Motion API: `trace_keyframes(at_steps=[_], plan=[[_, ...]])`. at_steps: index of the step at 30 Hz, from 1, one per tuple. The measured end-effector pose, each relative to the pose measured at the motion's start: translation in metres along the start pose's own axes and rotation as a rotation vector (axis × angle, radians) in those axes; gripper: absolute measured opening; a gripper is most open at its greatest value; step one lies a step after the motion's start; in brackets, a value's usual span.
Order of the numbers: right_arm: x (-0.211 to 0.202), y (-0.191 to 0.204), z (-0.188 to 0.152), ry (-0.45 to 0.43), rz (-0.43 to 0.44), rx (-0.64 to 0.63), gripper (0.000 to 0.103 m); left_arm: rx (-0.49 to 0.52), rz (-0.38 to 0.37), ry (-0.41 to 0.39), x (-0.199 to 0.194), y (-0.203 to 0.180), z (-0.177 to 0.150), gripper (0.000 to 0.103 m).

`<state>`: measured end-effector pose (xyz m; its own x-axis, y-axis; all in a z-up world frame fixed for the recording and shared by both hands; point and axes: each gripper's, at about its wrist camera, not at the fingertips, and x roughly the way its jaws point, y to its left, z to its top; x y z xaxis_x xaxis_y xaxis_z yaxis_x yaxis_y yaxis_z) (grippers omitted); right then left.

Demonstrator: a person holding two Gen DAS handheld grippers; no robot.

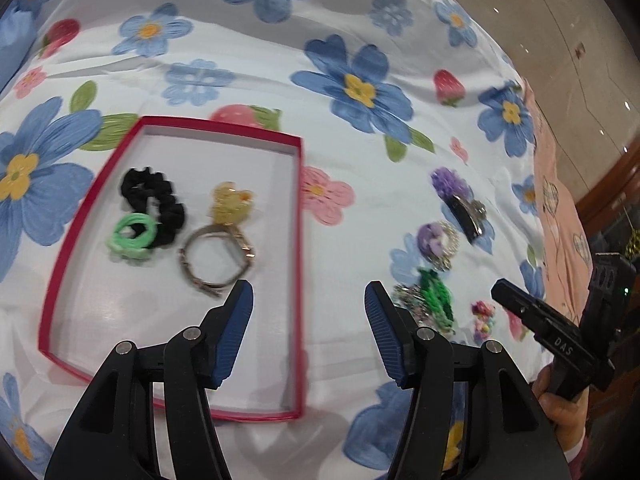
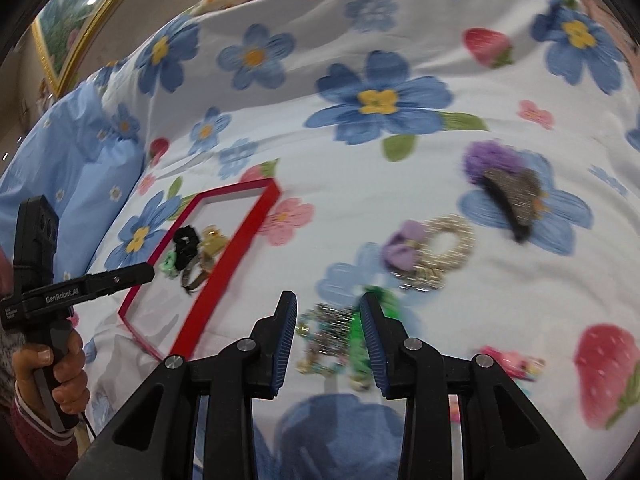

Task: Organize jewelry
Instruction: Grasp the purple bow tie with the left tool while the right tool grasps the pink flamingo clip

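I am holding my left hand-held gripper (image 1: pixel 309 294) over the near right corner of the red-rimmed box (image 1: pixel 297 240), jaws apart and empty. My right hand-held gripper (image 2: pixel 328 312) is hovering over the floral bedsheet (image 2: pixel 360 168), its jaws narrower and empty, framing a blurred beaded bracelet (image 2: pixel 326 332) and a green chain (image 2: pixel 358 340). Inside the shallow box are lying a ruffled black scrunchie (image 1: pixel 154 204), a green hair tie (image 1: pixel 130 236), a yellow clip (image 1: pixel 232 202) and a metal bangle (image 1: pixel 216 258). Open sheet is stretching beyond the box.
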<state>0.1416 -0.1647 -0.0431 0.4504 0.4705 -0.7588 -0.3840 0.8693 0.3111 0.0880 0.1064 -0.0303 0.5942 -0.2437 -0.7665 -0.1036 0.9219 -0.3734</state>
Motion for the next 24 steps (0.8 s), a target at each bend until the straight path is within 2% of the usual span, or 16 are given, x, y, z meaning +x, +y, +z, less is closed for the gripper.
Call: trace_keyframes(at_steps=[7, 24], plan=[[-0.017, -0.035, -0.006, -0.026, -0.04, 0.052, 0.037, 0.056, -0.019, 0.026, 0.015, -0.033, 0.001, 0.059], [-0.015, -0.095, -0.004, -0.019, -0.097, 0.129, 0.037, 0.176, -0.055, 0.104, 0.076, -0.101, 0.021, 0.059]])
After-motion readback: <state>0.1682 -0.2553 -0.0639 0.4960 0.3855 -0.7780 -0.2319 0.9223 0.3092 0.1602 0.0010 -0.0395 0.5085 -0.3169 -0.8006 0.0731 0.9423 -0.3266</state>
